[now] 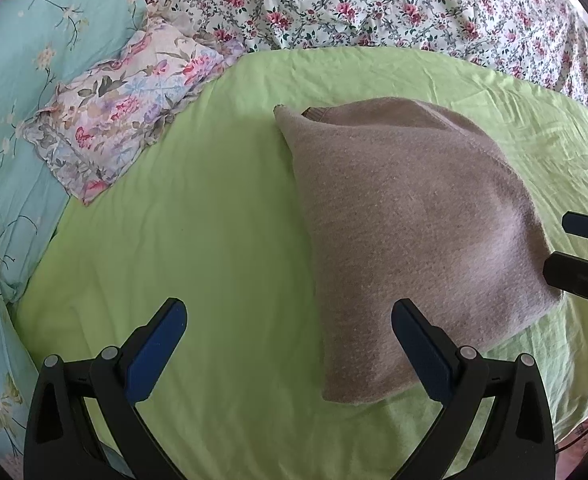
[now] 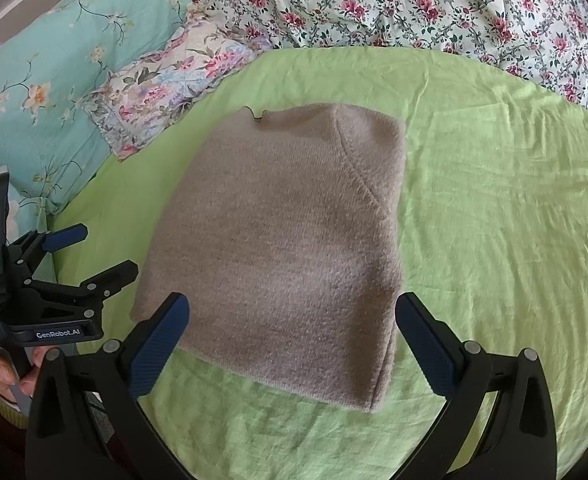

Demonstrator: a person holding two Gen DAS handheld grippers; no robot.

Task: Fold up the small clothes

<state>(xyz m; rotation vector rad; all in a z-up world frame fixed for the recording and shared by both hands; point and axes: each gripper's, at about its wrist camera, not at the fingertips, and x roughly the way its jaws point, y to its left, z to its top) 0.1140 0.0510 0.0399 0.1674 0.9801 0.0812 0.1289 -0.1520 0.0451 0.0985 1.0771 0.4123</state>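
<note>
A beige knitted garment [image 1: 410, 232] lies folded into a compact rectangle on the green sheet [image 1: 197, 216]; it also shows in the right wrist view [image 2: 289, 252]. My left gripper [image 1: 289, 312] is open and empty, hovering over the sheet at the garment's near left edge; it also shows in the right wrist view [image 2: 101, 252]. My right gripper [image 2: 291, 308] is open and empty, just above the garment's near edge; its fingertips [image 1: 574, 222] show at the right edge of the left wrist view.
A floral pillow [image 1: 121, 108] and a turquoise floral quilt [image 1: 21, 92] lie to the left. A white quilt with pink flowers [image 1: 374, 0] lies along the back. Green sheet [image 2: 506, 220] extends to the garment's right.
</note>
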